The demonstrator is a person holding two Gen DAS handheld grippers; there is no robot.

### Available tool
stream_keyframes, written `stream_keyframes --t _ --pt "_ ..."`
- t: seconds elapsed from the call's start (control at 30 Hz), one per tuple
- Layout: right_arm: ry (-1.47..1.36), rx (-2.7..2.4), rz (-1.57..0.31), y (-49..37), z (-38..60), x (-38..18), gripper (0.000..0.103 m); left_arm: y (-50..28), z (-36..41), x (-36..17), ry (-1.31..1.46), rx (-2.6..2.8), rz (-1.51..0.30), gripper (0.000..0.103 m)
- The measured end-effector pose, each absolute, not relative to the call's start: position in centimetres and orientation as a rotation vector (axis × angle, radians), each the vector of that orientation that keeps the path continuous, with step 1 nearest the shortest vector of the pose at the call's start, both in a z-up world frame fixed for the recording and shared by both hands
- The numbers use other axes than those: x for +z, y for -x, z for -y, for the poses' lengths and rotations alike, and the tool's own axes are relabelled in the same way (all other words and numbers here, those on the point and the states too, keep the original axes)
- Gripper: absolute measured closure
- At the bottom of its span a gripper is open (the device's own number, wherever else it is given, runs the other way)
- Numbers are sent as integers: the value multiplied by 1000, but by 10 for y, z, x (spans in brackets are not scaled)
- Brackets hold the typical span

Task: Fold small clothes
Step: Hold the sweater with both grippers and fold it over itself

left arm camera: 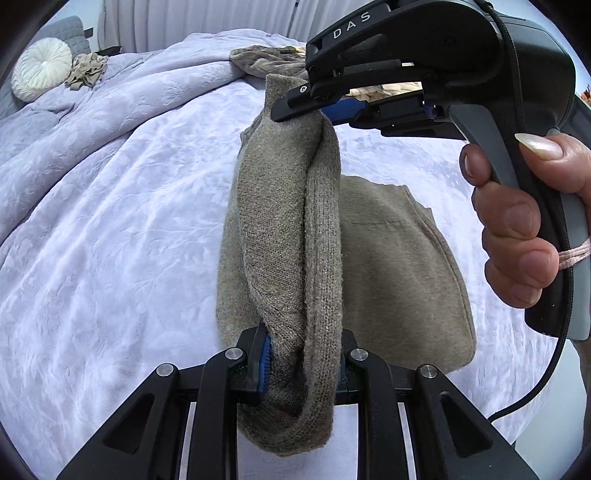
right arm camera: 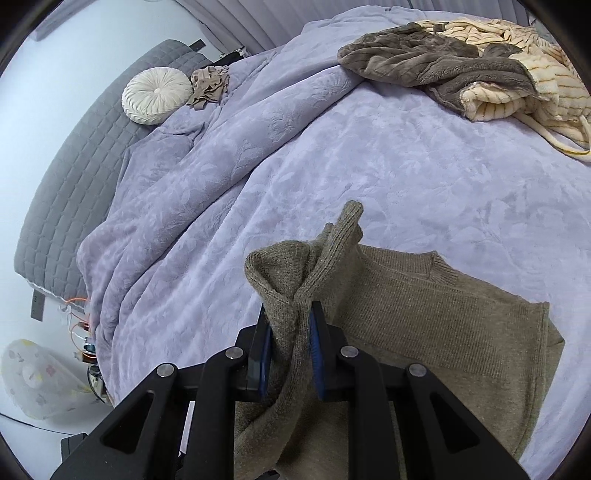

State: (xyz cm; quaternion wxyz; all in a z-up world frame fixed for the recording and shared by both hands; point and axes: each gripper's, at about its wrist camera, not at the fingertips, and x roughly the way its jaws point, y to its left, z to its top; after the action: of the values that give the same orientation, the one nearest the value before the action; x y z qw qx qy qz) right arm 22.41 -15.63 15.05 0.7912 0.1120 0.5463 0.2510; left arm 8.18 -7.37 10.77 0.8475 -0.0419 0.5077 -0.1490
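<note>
Both tongs, left (left arm camera: 303,363) and right (right arm camera: 291,354), pinch the knit sweater (right arm camera: 424,306).

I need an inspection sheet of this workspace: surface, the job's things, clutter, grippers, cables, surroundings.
Surface: lilac bedspread, rumpled toward the headboard.
Job's things: olive knit sweater, body flat on the bed, one edge lifted.
Clutter: brown and cream striped fleece pile; round white cushion; crumpled beige garment.
Grippers: left gripper and right gripper, jaws shut on the sweater's lifted edge.
Cables: black cable hanging from the right gripper's handle.
Surroundings: grey quilted headboard; pale curtains.
</note>
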Motion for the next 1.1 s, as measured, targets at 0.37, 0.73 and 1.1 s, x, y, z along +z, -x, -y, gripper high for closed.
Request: stream_keyframes --t 0.37,0.73,1.1 --pt "-296 566 -1156 -220 219 147 83 -83 122 109 5 -301 -1093 80" --pt "-350 577 -1138 -217 269 139 83 -71 157 103 -75 -296 -1117 80" --pt "-358 581 -1135 -211 312 127 83 -70 190 90 -164 -288 -1113 80"
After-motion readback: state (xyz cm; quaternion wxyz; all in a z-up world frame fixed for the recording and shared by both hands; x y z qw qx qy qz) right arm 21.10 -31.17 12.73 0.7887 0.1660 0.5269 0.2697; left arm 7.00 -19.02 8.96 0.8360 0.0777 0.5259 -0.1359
